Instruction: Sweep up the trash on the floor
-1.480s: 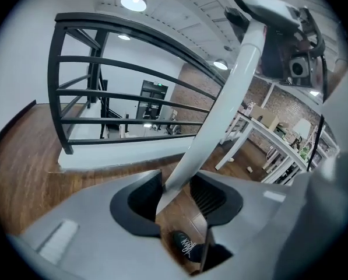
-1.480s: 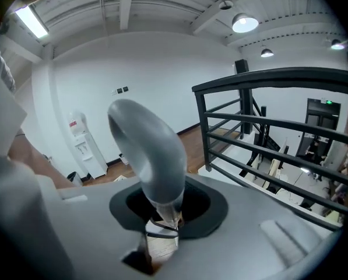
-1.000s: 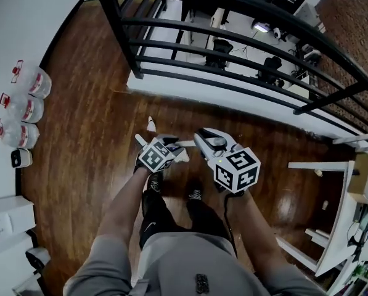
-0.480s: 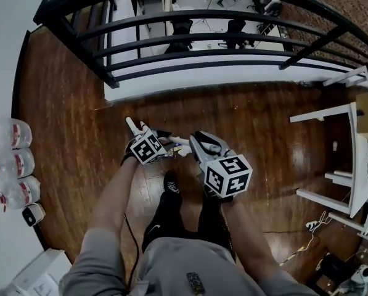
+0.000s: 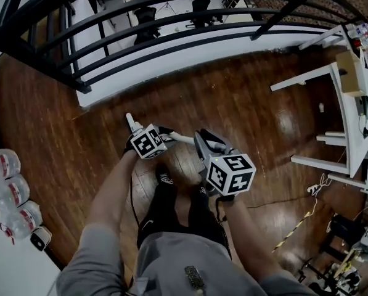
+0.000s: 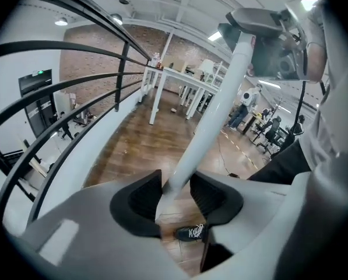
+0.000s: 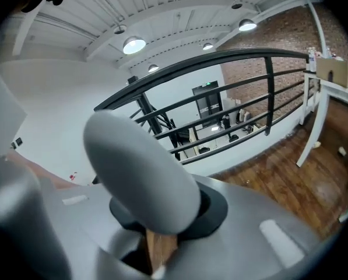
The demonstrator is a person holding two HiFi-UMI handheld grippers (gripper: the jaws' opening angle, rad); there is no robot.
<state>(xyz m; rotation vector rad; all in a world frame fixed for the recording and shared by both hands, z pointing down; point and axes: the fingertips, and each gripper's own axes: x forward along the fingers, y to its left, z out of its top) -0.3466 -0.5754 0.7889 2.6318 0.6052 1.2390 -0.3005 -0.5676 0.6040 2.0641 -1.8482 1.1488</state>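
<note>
Holding the white handle (image 6: 211,115) tight in the left gripper's (image 6: 175,194) fingers, its grey grip (image 7: 141,168) in the right gripper's (image 7: 168,212). Turned rightward over the last second, bringing the railing (image 5: 171,36) to the top and a table (image 5: 307,79) into upper right. No trash visible on the floor (image 5: 245,103); probably searching, not sweeping yet.

Left tongs (image 6: 175,194) clamp a white handle (image 6: 214,115) between the dark pads. The handle slants up and right to a grey housing (image 6: 267,39). Wood floor (image 6: 144,144) beyond, black railing (image 6: 124,69) left, white counter (image 6: 174,77) far back, black shoe (image 6: 191,233) below.
</note>
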